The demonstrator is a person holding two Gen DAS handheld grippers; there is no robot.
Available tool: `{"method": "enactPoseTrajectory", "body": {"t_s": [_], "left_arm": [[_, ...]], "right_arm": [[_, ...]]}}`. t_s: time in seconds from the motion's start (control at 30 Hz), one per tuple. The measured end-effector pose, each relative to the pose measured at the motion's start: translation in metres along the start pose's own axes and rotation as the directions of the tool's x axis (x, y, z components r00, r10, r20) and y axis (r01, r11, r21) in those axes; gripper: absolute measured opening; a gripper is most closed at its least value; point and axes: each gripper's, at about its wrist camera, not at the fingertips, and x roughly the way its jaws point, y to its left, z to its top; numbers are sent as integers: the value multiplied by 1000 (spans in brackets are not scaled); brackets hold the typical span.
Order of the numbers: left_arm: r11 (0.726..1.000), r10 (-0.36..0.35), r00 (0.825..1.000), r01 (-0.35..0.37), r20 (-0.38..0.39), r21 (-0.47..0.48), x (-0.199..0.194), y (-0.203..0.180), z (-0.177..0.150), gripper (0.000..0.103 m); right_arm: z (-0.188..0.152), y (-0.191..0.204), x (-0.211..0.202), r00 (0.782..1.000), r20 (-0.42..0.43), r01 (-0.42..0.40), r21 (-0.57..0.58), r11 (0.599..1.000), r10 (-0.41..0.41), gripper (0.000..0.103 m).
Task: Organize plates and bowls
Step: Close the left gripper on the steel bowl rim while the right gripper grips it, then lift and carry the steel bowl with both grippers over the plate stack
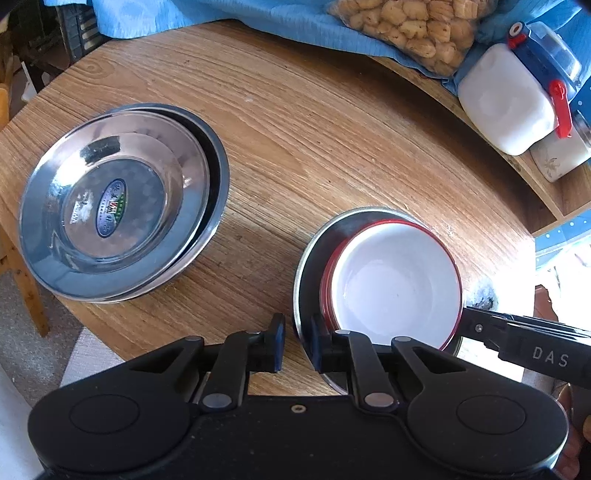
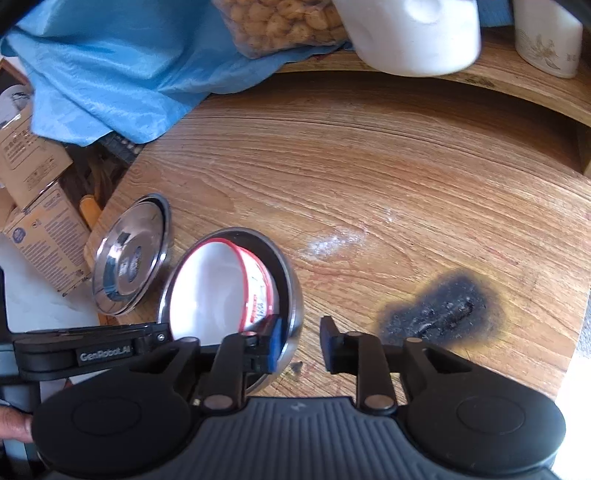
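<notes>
While both tools are being held open, the steel bowl's (image 1: pixel 306 258) rim at lower centre is being straddled by the left tool (image 1: pixel 298 341) and the right tool (image 2: pixel 303 341).

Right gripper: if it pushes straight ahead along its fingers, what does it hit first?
Likely the steel bowl's rim: the open right gripper straddles it. Beyond, bare table; depth is unclear.

Two steel plates (image 1: pixel 122 199) sit stacked at the left of the left wrist view. One white bowl (image 1: pixel 395 288) with a red rim nests in one steel bowl (image 1: pixel 308 269) at lower right. One bag of snacks (image 1: pixel 410 29), one white canister (image 1: pixel 506 99) and one blue cloth (image 1: pixel 207 18) line the top.
</notes>
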Motion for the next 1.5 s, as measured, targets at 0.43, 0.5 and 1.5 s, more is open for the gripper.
{"method": "enactPoseTrajectory", "body": {"t_s": [0.43,0.5,1.5], "left_arm": [[998,-47,999,47,-20,34,5,6,6,12],[998,-47,999,48,-21,51,5,5,6,12],[995,-95,986,93,138,19,-35,51,52,9]], "right_arm": [[3,7,10,999,-36,0,33,999,1,17],[3,9,11,999,-39,1,29,1000,0,14],[48,78,6,998,62,23,-85,996,-18,14]]}}
